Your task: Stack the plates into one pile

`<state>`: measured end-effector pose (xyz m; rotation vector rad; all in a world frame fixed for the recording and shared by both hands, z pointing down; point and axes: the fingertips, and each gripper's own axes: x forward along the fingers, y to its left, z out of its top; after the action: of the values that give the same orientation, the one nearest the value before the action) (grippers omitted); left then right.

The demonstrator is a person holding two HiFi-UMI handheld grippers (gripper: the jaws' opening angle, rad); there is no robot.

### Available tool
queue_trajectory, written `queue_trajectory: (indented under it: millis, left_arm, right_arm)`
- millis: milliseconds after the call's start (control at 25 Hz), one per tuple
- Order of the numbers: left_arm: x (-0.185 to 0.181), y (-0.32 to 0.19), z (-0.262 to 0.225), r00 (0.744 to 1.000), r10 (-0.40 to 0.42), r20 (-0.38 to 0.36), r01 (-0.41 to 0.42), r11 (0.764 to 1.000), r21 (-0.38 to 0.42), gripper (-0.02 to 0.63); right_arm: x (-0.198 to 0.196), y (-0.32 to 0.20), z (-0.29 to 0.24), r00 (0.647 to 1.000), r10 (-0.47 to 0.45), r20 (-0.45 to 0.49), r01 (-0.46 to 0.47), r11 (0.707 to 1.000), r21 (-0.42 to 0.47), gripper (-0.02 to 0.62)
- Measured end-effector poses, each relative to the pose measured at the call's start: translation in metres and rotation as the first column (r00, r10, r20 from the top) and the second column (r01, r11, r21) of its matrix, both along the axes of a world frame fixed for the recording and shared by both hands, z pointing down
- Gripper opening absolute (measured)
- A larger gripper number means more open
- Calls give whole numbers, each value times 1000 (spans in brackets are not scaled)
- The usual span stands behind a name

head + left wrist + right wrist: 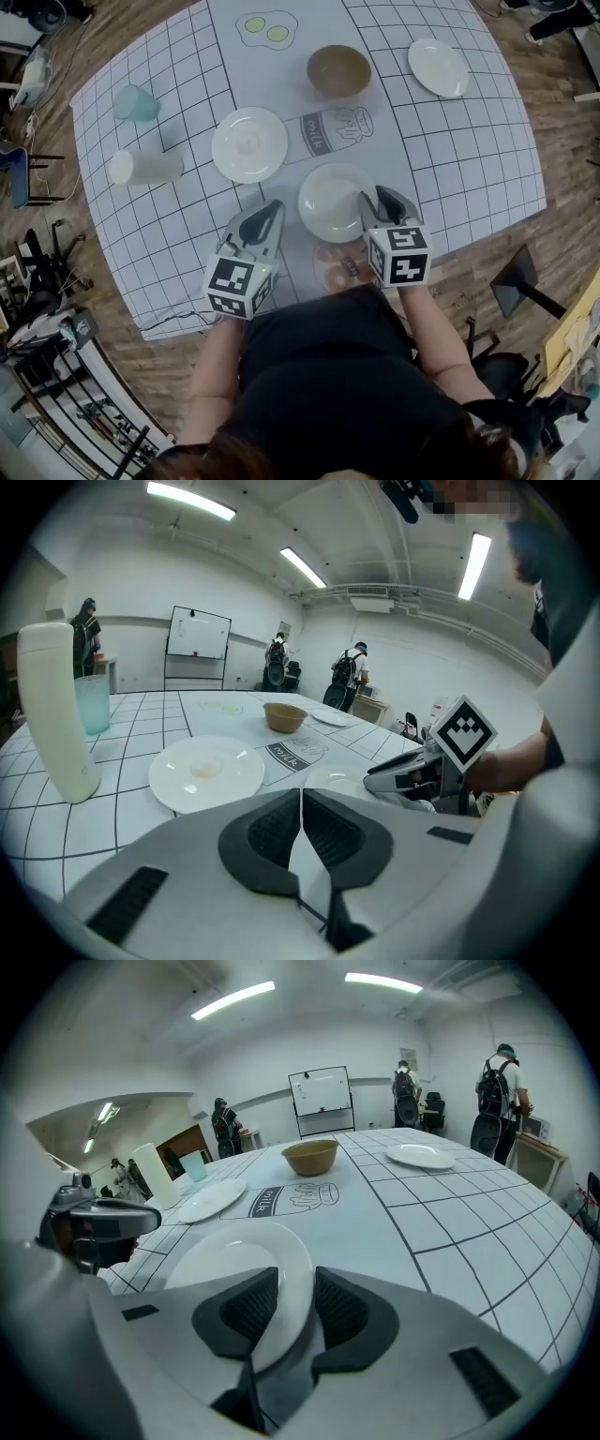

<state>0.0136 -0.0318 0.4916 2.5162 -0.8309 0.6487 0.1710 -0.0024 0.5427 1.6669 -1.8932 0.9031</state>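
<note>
Right gripper (295,1286) is straddling the near plate (330,202) at its rim, jaws part-open, not yet pinching, lining up a lift; left gripper (300,803) is hovering closed, empty (second plate (249,143) waiting beside).

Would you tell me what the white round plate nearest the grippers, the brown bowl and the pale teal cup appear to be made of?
White round plate: likely glazed ceramic or melamine; glossy, with lamp highlights.
Brown bowl: matte tan, possibly wood or plastic; no sharp shine.
Pale teal cup: probably translucent plastic; light shows through it.
</note>
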Motion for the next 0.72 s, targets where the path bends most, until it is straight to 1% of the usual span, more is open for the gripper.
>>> queue_trajectory:
  millis: [40, 120, 280, 440, 600, 720]
  left_arm:
    - [0, 0, -1, 1000, 1, 0, -1, 1000, 2, 29]
    - [0, -1, -3, 1000, 1, -1, -1, 1000, 7, 28]
    - [-4, -1, -7, 1000, -3, -6, 3, 1000, 22, 29]
    - [-8, -1, -10, 1000, -4, -12, 4, 999, 32, 28]
    - [-12, 1, -15, 1000, -5, -26, 6, 999, 47, 28]
    - [-16, 0, -23, 999, -7, -40, 10, 998, 64, 28]
  right_arm:
    - [0, 0, 0, 1000, 3, -1, -3, 1000, 0, 132]
    - [0, 1, 0, 1000, 19, 8, -19, 1000, 1, 130]
    - [1, 6, -5, 995, 70, 65, -71, 997, 15, 115]
    - [2, 8, -18, 989, 105, 106, -112, 992, 58, 94]
    - [-1, 10, -32, 987, 116, 115, -128, 986, 106, 78]
    - [-6, 10, -44, 982, 119, 149, -139, 981, 132, 66]
